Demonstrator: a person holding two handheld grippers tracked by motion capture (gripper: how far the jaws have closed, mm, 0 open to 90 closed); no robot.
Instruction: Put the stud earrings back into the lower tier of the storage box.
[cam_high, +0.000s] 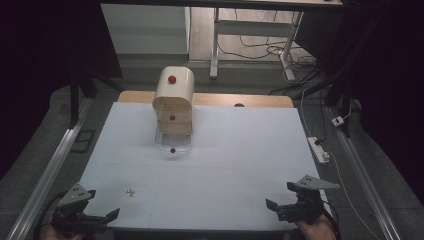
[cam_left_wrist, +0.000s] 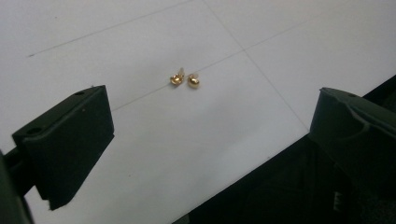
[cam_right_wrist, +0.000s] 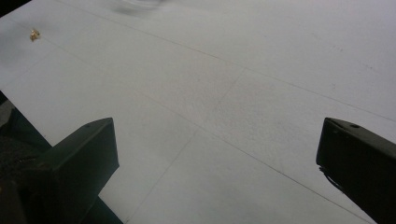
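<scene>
- High view sits above the near edge, looking forward and down over the whole worktop (cam_high: 200, 180).
- Both tool cams ride low, close to it.
- All three catch the gold studs (cam_left_wrist: 185, 79).

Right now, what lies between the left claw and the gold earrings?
Nothing: bare white table separates the open left claw from the gold earrings, seen in the left gripper view.

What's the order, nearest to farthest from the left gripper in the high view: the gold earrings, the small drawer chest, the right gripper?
1. Gold earrings: on the white table just ahead of the left gripper, to its right; its jaws are open.
2. Small drawer chest: mid-table, farther back, its bottom clear drawer pulled out.
3. Right gripper: at the opposite near corner, also open.
</scene>
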